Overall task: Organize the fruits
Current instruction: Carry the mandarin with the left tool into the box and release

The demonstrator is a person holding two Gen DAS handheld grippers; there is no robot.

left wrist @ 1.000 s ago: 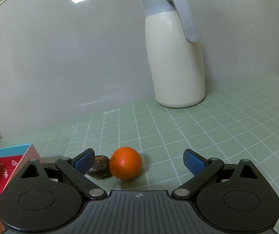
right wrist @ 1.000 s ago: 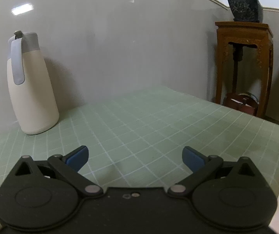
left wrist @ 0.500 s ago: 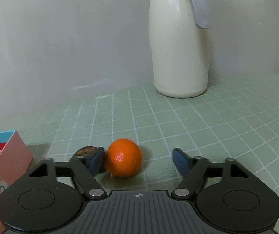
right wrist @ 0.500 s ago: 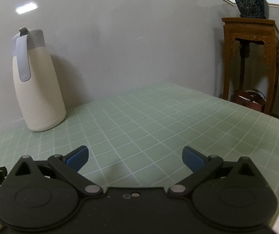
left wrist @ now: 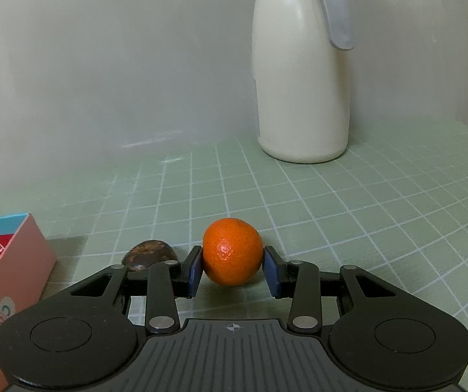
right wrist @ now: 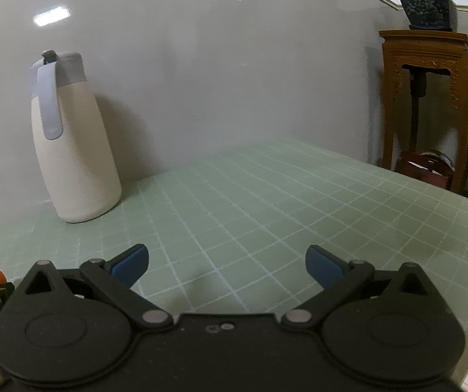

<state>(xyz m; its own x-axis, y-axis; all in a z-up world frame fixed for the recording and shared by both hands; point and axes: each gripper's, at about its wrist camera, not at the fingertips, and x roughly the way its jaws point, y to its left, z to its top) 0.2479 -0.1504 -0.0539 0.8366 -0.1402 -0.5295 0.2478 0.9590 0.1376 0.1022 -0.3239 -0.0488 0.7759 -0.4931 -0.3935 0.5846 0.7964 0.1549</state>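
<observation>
The left gripper [left wrist: 232, 272] has been closing its jaws: a second ago they stood wide around the orange [left wrist: 233, 256], and now both blue pads [left wrist: 195, 271] are pressing on its sides. The orange is sitting on the green checked table [left wrist: 348, 215], in front of the jug [left wrist: 302, 75] and somewhat to its left. It is one round, bright fruit with pitted, glossy skin. One dark brown fruit [left wrist: 150, 256] is lying just left of the orange, and one pink box [left wrist: 11, 271] is standing further left. The left gripper is pointing down towards the table. The right gripper [right wrist: 227, 266] is hovering right of the jug with its jaws spread wide and empty.
</observation>
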